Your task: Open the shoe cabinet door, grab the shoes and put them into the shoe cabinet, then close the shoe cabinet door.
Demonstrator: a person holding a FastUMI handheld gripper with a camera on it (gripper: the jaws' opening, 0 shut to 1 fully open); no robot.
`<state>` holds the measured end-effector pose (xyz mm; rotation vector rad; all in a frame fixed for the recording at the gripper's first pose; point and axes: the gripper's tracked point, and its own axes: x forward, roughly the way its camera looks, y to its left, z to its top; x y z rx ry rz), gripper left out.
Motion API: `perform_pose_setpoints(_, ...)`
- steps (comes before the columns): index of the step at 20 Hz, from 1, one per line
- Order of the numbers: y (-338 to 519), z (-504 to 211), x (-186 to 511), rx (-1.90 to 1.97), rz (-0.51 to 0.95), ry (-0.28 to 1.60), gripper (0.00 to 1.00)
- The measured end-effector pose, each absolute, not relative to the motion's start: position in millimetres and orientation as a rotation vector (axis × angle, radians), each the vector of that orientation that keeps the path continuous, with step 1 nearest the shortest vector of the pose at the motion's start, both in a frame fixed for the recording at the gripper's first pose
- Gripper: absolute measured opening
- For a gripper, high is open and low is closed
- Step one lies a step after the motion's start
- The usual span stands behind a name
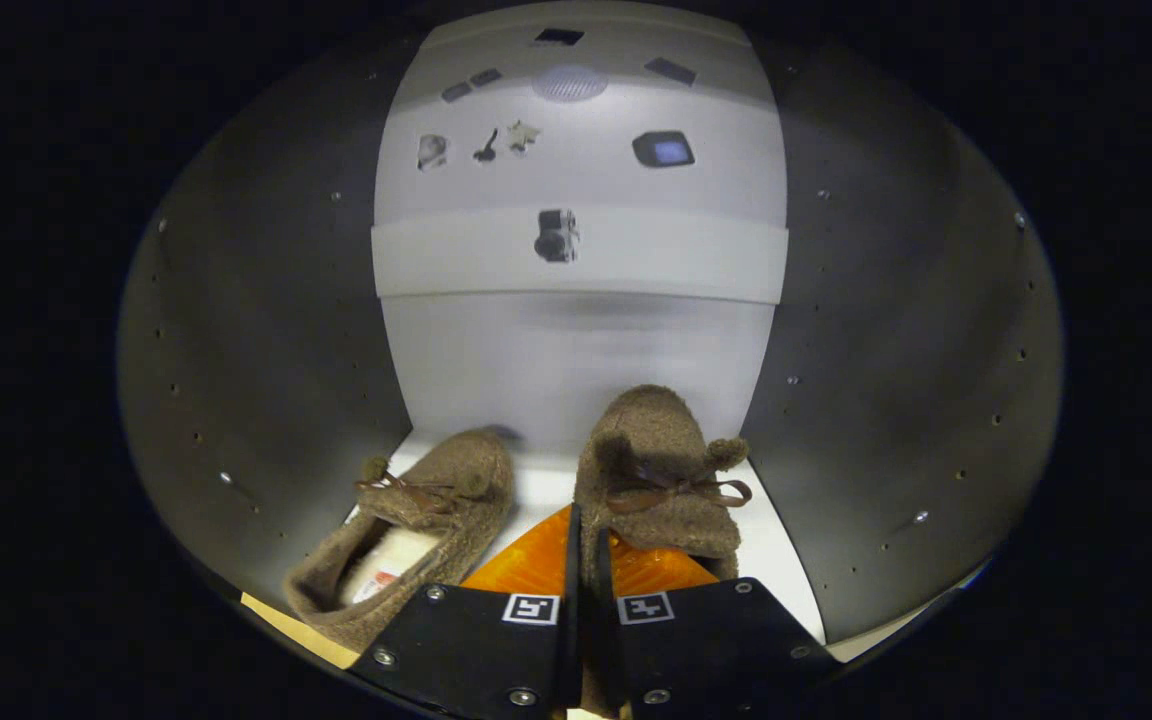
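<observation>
I am looking into the shoe cabinet, whose white floor (781,560) lies between its two dark side walls. Two brown fuzzy shoes with small bows are inside it. The left shoe (436,500) rests on the floor just ahead of my left finger, toe pointing inward, its pale insole showing. The right shoe (661,450) points toward the back, and its heel end runs under my fingers. My gripper (584,520) is shut, the fingers pinching the inner rim of the right shoe with only a thin gap between them. Whether this shoe's sole touches the floor is hidden.
The left wall (266,380) and right wall (896,380) carry rows of peg holes and close in on both sides. Beyond the shoes stands a pale back panel (576,350) with a lighter band (576,265) across it and small dark items higher up.
</observation>
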<state>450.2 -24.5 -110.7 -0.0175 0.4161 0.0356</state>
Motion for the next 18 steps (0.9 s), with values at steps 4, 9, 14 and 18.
perform_pose_setpoints(4,-28,-132,458,-0.053,-0.016,0.485,0.14)
perform_pose_setpoints(9,-26,-124,448,-0.060,-0.031,0.463,0.25)
perform_pose_setpoints(14,-27,-103,409,-0.066,-0.040,0.427,0.25)
perform_pose_setpoints(18,-23,-74,364,-0.095,-0.046,0.368,0.25)
